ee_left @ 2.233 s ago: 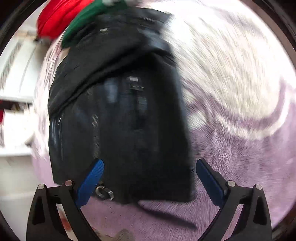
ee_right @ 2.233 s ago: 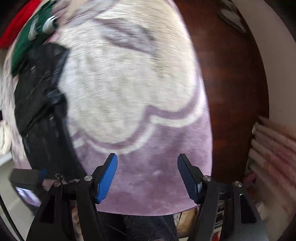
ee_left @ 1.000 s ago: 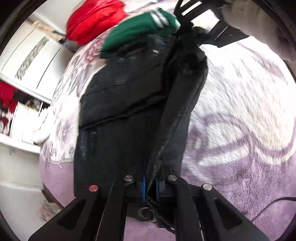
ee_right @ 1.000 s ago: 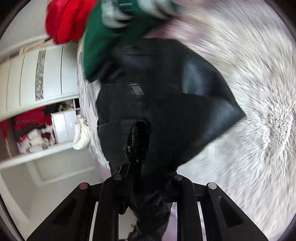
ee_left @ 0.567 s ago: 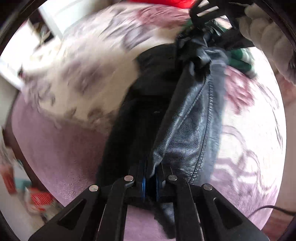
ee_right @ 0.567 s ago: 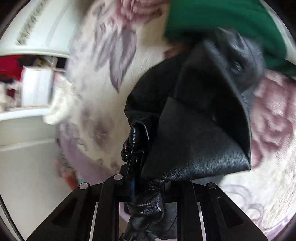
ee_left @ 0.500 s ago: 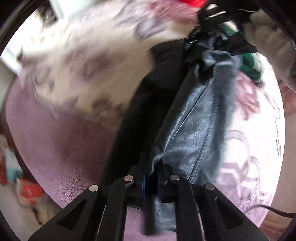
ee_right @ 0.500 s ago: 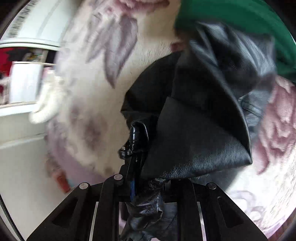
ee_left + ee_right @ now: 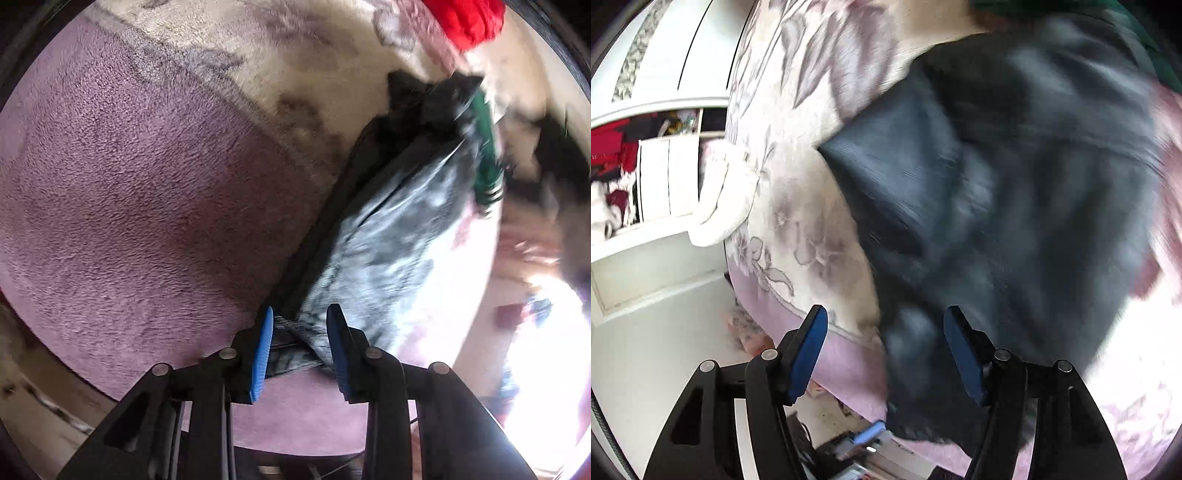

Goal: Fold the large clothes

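Black jacket (image 9: 1015, 192) on fleecy bedspread (image 9: 147, 206)

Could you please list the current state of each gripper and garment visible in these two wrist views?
left gripper: open, jaws apart around the jacket's hem, not clamped.
right gripper: open wide, jacket edge lying between the jaws.
black leather jacket: lying on the blanket, released, blurred.
green garment: lying beyond the jacket, partly covered by it.
red garment: bunched at the far edge.
floral blanket: spread flat under everything.
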